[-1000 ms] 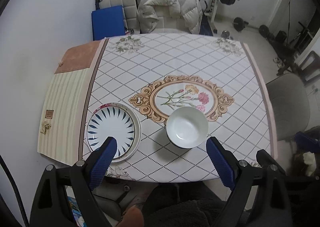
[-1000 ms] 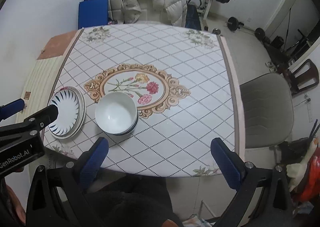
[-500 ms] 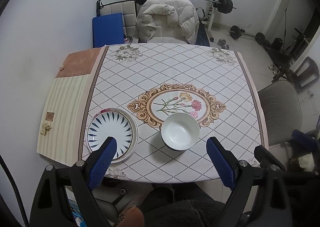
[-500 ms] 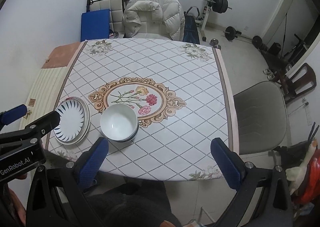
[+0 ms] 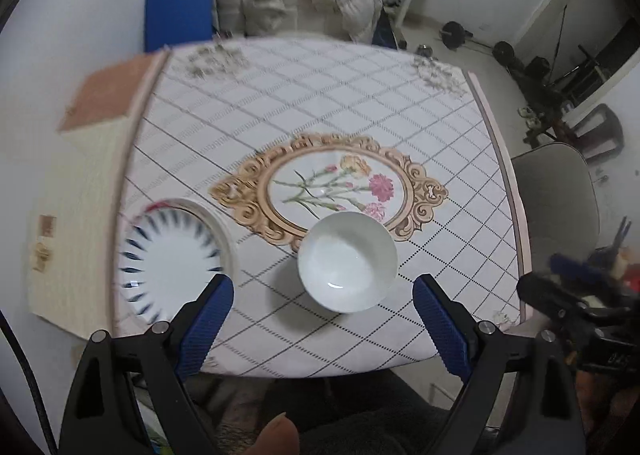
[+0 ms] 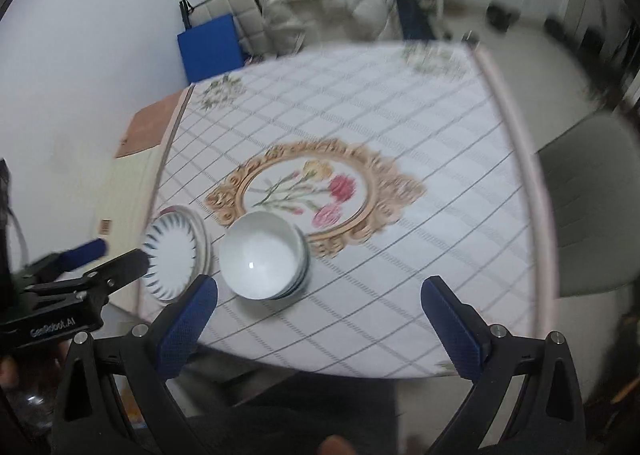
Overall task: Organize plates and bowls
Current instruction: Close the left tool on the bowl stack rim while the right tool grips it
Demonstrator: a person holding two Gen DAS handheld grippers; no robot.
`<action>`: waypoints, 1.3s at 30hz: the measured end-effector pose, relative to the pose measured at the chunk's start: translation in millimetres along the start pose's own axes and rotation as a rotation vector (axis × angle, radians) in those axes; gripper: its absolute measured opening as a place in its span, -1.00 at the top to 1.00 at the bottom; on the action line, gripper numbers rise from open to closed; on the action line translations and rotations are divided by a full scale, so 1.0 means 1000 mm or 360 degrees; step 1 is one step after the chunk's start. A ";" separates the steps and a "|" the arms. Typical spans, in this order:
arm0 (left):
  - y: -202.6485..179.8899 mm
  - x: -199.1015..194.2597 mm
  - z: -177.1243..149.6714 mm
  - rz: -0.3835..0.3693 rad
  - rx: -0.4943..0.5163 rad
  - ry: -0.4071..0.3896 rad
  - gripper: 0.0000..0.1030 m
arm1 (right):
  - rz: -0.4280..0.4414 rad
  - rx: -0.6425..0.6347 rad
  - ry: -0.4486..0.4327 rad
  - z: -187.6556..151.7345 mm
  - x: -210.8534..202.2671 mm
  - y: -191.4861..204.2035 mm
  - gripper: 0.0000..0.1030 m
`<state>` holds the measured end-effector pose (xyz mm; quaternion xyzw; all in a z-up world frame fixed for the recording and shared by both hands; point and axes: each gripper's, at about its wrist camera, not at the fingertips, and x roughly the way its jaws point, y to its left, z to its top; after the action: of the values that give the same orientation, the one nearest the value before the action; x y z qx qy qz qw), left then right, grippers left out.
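Right wrist view: left claw point(image 6: 116, 255) reads "GenRobot.AI", spread wide, empty; right claw point(image 6: 320, 325) likewise gapes.

White bowls point(image 6: 262, 257) stacked upright — striped plates point(image 6: 172, 257) just beside

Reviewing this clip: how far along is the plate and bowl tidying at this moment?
Early. Done: bowls sit nested, plates stacked beside them on the table. In hand: nothing; left gripper and right gripper are open above the near edge. Left: any further moving.

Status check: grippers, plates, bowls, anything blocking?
Left gripper and right gripper open, empty, above table. Bowls stacked beside plates. Nothing blocking.
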<state>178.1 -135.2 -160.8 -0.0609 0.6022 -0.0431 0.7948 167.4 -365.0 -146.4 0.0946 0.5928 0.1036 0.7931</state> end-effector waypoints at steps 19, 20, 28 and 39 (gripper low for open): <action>0.053 0.176 0.014 -0.0447 -0.0418 0.0461 -0.78 | 0.0648 0.0174 0.0538 0.014 0.213 -0.048 -1.00; 0.055 0.180 0.013 -0.0459 -0.0425 0.0472 -0.78 | 0.0671 0.0189 0.0559 0.014 0.221 -0.049 -1.00; 0.065 0.205 0.011 -0.0550 -0.0469 0.0544 -0.78 | 0.0819 0.0277 0.0682 0.008 0.266 -0.048 -1.00; 0.066 0.232 0.007 -0.0602 -0.0476 0.0638 -0.78 | 0.0959 0.0262 0.0754 0.007 0.295 -0.040 -1.00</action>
<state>247.0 -102.6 -389.7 -0.2785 0.7246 -0.1122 0.6203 258.0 -322.5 -426.9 0.3012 0.7115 0.3027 0.5580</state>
